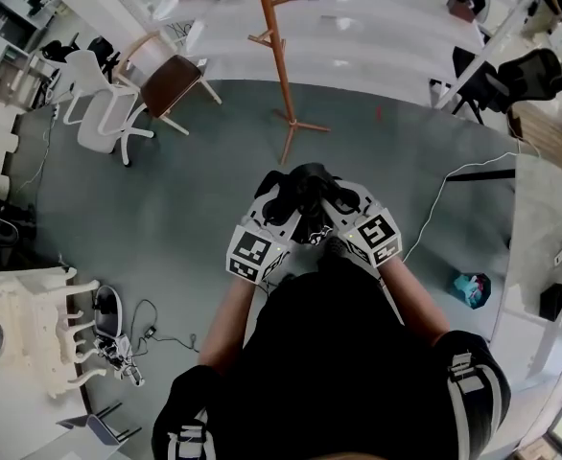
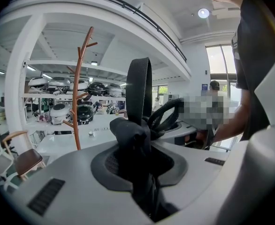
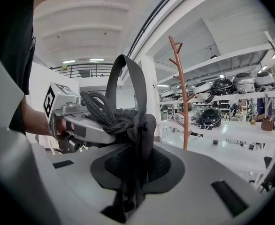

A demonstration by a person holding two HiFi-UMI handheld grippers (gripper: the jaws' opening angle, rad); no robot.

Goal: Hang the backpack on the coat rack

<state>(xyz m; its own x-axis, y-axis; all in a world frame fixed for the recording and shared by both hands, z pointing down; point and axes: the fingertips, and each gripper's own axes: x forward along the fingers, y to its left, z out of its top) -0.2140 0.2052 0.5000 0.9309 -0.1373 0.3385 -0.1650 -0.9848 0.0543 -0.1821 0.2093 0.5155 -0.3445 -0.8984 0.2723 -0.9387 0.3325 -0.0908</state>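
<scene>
In the head view the black backpack point(image 1: 306, 192) hangs between my two grippers, out in front of me over the grey floor. My left gripper point(image 1: 281, 201) and right gripper point(image 1: 342, 199) stand close side by side, each shut on the fabric at the bag's top. In the left gripper view, my left gripper point(image 2: 135, 142) pinches a bunch of black fabric, and the bag's webbing loop point(image 2: 138, 90) stands upright above it. In the right gripper view, my right gripper point(image 3: 137, 132) clamps the same fabric beside a corded handle point(image 3: 102, 110). The orange wooden coat rack point(image 1: 277, 56) stands ahead, apart from the bag.
A brown chair point(image 1: 171, 80) and a white chair point(image 1: 104, 115) stand left of the rack. White shelving point(image 1: 32, 338) and cables lie at lower left. A teal object point(image 1: 473, 289) and a desk point(image 1: 540, 247) are at right. Shelves of helmets point(image 2: 76, 112) run behind the rack.
</scene>
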